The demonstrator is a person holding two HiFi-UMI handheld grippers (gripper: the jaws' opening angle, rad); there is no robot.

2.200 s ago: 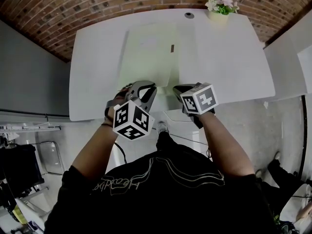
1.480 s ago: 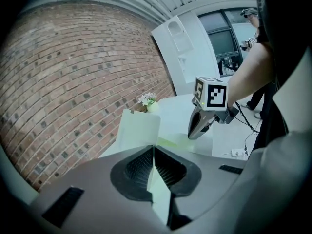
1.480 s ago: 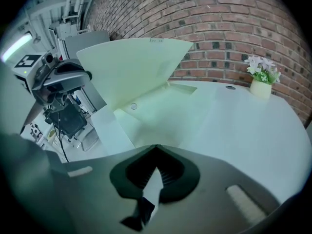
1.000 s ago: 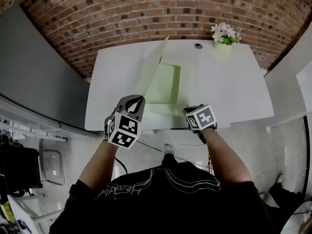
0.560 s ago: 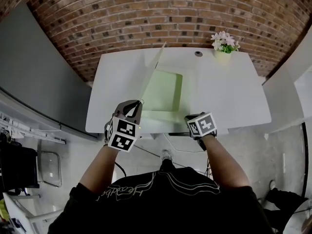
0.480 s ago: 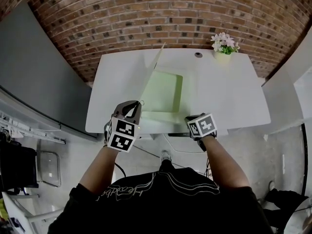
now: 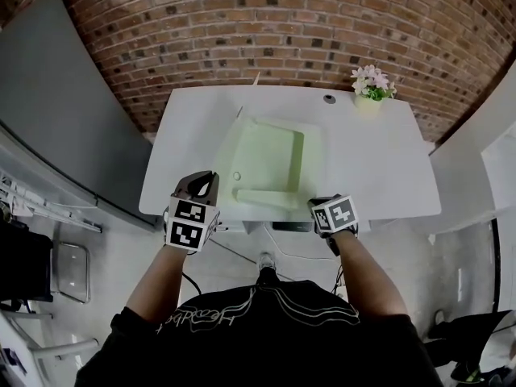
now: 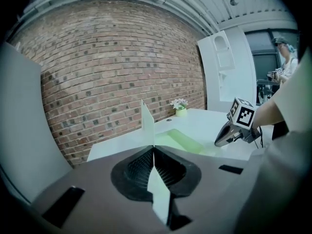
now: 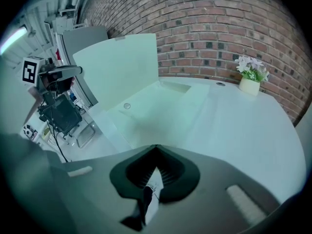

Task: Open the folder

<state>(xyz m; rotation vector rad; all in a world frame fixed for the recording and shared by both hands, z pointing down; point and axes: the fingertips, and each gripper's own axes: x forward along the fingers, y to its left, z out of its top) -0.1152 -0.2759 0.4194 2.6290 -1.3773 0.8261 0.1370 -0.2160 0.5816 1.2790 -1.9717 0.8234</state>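
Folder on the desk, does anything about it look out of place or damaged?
Nothing looks damaged or spilled. The one odd thing: the cover stands up on edge, pinched in the shut left gripper, while the rest of the pale green folder lies flat on the table.

Right half of the table (image 7: 387,168) is basically free – just the little flower pot (image 7: 368,95) in the far right corner, with a cable hole (image 7: 329,98) just left of it. The open folder (image 7: 270,156) lies flat in the middle. Its cover (image 9: 117,67) stands up on edge like a wall along the left side, pinched in the left gripper (image 7: 206,181), leaving a narrow bare strip beyond it. The right gripper (image 7: 316,205), clamped on the folder's near right edge, blocks that corner – the brick wall (image 7: 266,31) closes off the back
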